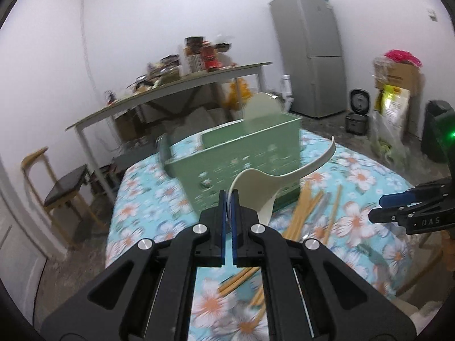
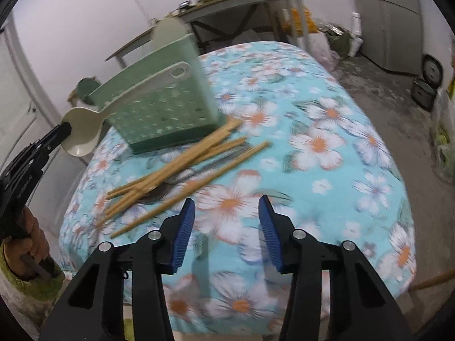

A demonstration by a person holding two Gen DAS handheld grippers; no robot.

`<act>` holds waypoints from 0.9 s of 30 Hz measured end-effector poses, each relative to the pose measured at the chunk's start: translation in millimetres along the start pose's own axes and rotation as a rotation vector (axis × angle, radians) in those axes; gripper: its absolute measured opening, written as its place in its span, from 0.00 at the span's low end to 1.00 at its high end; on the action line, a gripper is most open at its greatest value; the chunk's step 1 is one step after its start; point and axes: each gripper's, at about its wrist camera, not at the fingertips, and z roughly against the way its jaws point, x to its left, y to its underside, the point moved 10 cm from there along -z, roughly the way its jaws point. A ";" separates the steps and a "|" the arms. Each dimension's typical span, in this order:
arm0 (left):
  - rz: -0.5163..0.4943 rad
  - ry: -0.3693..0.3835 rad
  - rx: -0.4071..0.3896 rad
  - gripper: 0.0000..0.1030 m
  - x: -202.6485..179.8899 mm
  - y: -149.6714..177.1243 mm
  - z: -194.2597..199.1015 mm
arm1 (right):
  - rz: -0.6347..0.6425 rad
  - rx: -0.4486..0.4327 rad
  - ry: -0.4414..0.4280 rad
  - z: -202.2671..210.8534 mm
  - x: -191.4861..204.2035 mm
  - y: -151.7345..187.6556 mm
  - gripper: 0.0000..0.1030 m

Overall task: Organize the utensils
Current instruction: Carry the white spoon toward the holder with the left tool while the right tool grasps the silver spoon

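Note:
My left gripper (image 1: 229,196) is shut on the bowl rim of a cream rice spoon (image 1: 256,187) and holds it in the air in front of the green utensil basket (image 1: 241,159). The spoon (image 2: 85,130), the basket (image 2: 162,105) and my left gripper (image 2: 64,130) also show in the right wrist view. A pile of wooden chopsticks (image 2: 182,167) lies on the floral tablecloth (image 2: 327,147) with metal utensils (image 2: 165,190) partly hidden under it. My right gripper (image 2: 227,207) is open and empty above the cloth, just right of the chopsticks. It shows in the left wrist view (image 1: 382,204).
A cream utensil (image 1: 263,105) stands inside the basket. Behind are a long cluttered table (image 1: 176,85), a chair (image 1: 65,187), a fridge (image 1: 310,51), a rice cooker (image 1: 358,113) and boxes (image 1: 395,85). The table's edges drop off left and front.

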 end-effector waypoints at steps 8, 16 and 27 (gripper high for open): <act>0.089 -0.064 0.031 0.02 47.0 19.7 3.2 | 0.173 0.042 -0.040 -32.1 53.0 -14.0 0.28; 0.133 -0.067 0.043 0.02 61.2 29.9 -4.2 | 0.410 0.108 0.060 -60.6 67.4 -7.4 0.25; 0.167 -0.061 0.052 0.02 70.2 36.5 -17.0 | 0.754 0.175 0.073 -74.9 109.6 24.0 0.24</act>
